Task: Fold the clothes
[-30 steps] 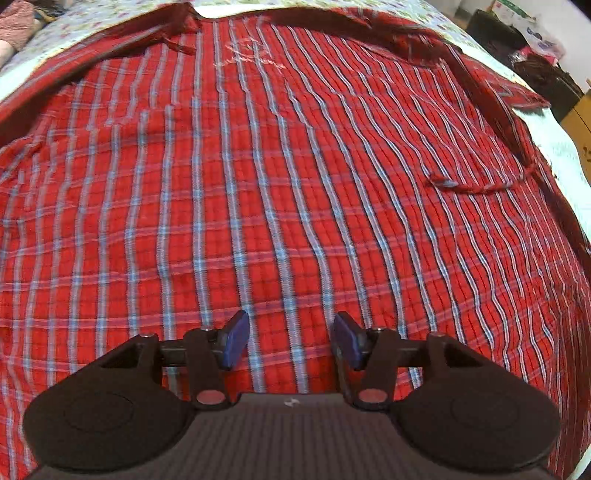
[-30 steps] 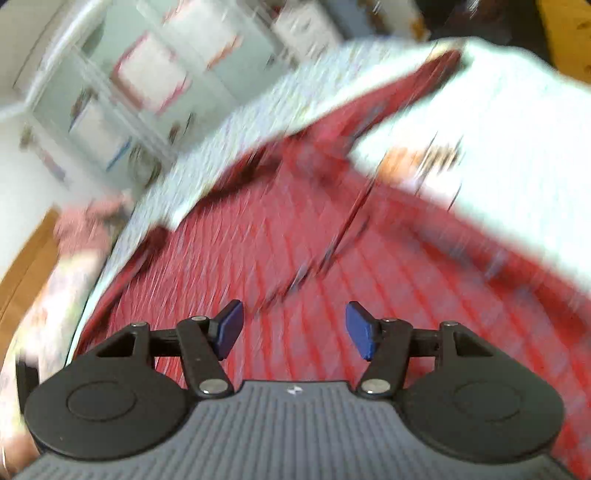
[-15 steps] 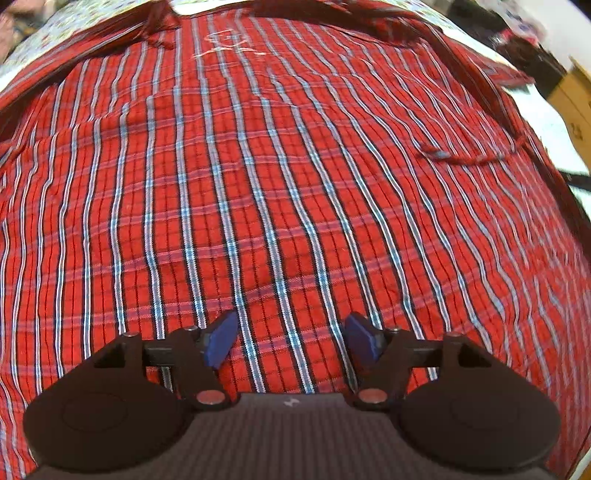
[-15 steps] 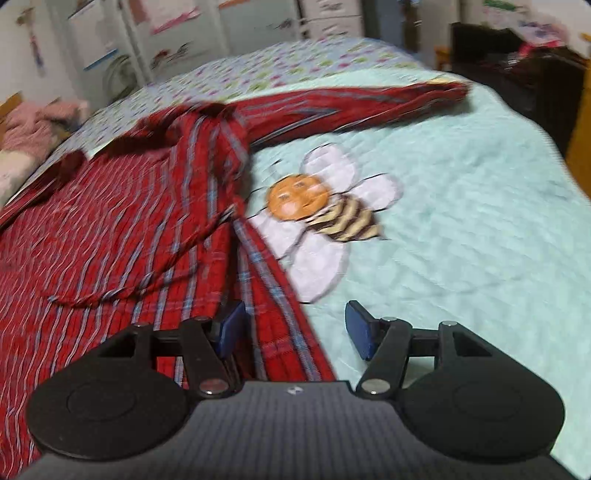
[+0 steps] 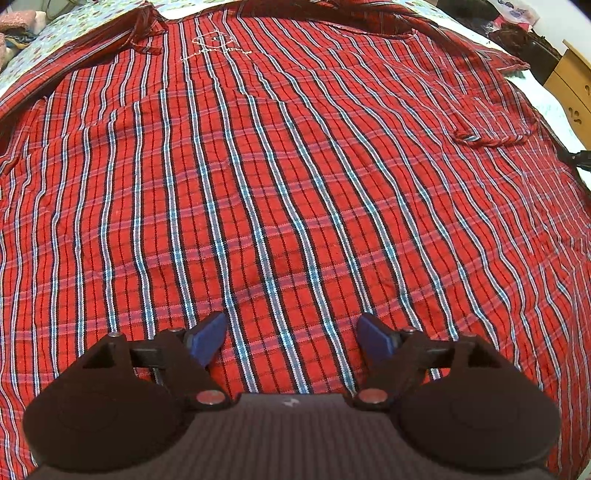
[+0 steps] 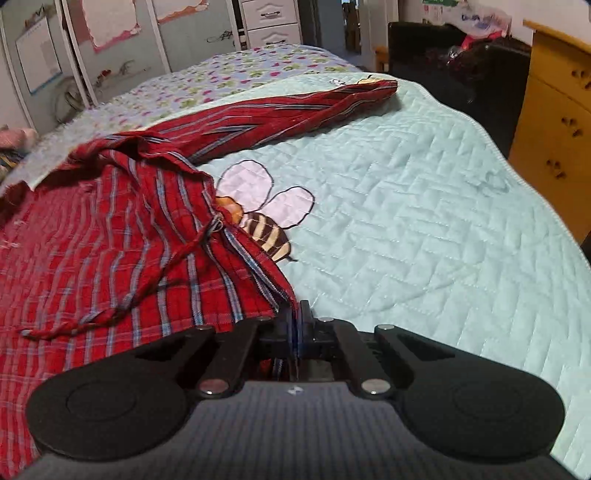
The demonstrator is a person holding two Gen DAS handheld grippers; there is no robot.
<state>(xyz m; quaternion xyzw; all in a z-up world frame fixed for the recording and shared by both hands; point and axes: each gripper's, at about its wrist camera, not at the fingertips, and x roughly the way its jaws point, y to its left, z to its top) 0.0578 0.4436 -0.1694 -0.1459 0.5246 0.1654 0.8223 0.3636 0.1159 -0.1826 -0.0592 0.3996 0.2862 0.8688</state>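
Observation:
A red plaid shirt (image 5: 280, 177) lies spread flat, back side up, filling the left wrist view. My left gripper (image 5: 291, 338) hovers open just above its lower middle, nothing between its blue pads. In the right wrist view the same shirt (image 6: 110, 251) lies at the left on a pale green quilt (image 6: 424, 229), one sleeve (image 6: 295, 107) stretched toward the far right. My right gripper (image 6: 295, 325) is shut on the shirt's right side edge, the fabric pinched between the pads. A thin plaid tie strip (image 6: 147, 288) lies loose across the shirt.
A bee picture (image 6: 262, 221) on the quilt is partly covered by the shirt edge. A yellow wooden dresser (image 6: 554, 110) and a dark cabinet (image 6: 454, 66) stand past the bed's right side. White drawers (image 6: 269, 22) and wardrobe doors line the far wall.
My right gripper swung round to the shirt's right edge and shut on it; it was open half a second ago. The left gripper lowered slightly over the shirt and stayed open.

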